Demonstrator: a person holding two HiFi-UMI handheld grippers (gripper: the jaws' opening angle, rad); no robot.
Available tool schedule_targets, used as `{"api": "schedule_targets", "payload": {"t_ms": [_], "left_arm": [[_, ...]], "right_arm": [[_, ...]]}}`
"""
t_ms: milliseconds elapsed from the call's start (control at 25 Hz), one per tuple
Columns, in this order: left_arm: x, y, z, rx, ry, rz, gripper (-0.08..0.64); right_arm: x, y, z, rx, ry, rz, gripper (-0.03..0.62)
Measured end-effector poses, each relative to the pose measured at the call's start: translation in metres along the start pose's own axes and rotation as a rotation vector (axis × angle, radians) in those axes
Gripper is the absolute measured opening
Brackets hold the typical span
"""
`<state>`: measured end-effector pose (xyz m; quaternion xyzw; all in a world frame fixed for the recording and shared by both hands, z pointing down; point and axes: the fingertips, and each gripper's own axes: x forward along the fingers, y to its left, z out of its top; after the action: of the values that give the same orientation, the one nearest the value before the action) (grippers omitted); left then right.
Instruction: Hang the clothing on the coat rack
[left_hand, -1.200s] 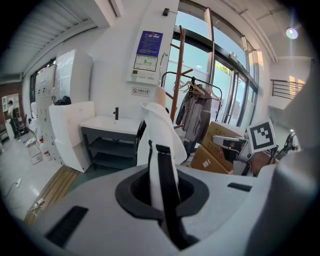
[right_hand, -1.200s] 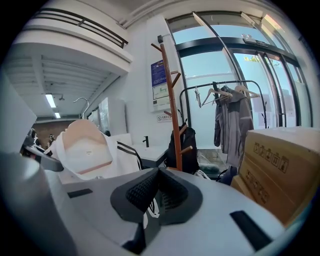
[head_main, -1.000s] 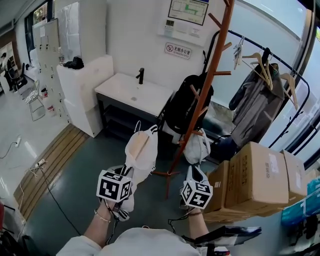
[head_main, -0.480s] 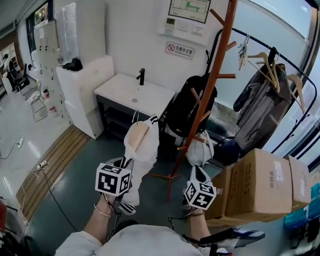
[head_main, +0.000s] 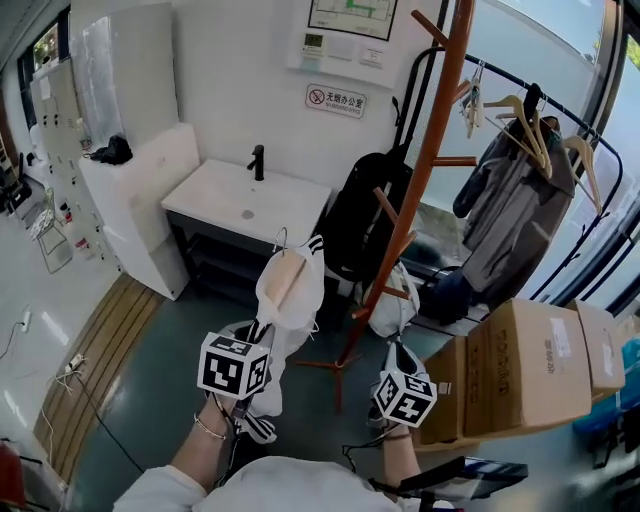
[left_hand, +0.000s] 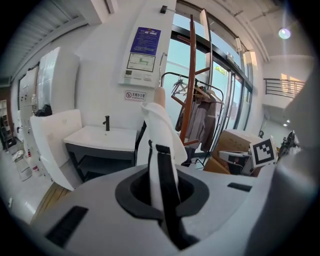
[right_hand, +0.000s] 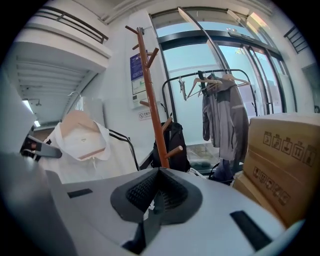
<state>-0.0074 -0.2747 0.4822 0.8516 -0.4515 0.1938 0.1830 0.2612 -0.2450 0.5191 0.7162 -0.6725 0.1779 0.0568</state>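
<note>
shirt (head_main: 288, 290) nearer coat rack (head_main: 425, 160) | left claw (head_main: 252, 335) clamped on shirt

No-smoking sign (head_main: 335, 100) on wall (head_main: 250, 90)

The grey floor (head_main: 170, 350) carries the coat rack (head_main: 430, 150) directly ahead of the right gripper (head_main: 394, 352) and cardboard boxes (head_main: 520, 370) at that gripper's right.

A white polo shirt with black-striped sleeves (head_main: 303, 300), on a wooden hanger (head_main: 283, 281), is held up by the left gripper (head_main: 250, 345) just left of the tall orange-brown wooden coat rack (head_main: 428, 165). The right gripper (head_main: 396, 358) is seen beside stacked brown cardboard boxes (head_main: 520, 365).
</note>
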Motion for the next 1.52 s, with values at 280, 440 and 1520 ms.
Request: {"api": "schedule_targets", "payload": {"t_ms": [280,440,1520], "left_arm": [[0.033,0.042,0.03,0.061,0.037,-0.13,0.018],[0.048,0.061,0.049,0.094,0.039,-0.204,0.018],[0.128,0.1,0.081,0.091,0.111,-0.445,0.018]], "right_arm": [[0.03,0.025,0.023,0.062,-0.037,-0.128,0.023],[0.043,0.037,0.037,0.085,-0.061,-0.199,0.023],[0.067,0.059,0.067,0.071,-0.104,-0.441,0.023]]}}
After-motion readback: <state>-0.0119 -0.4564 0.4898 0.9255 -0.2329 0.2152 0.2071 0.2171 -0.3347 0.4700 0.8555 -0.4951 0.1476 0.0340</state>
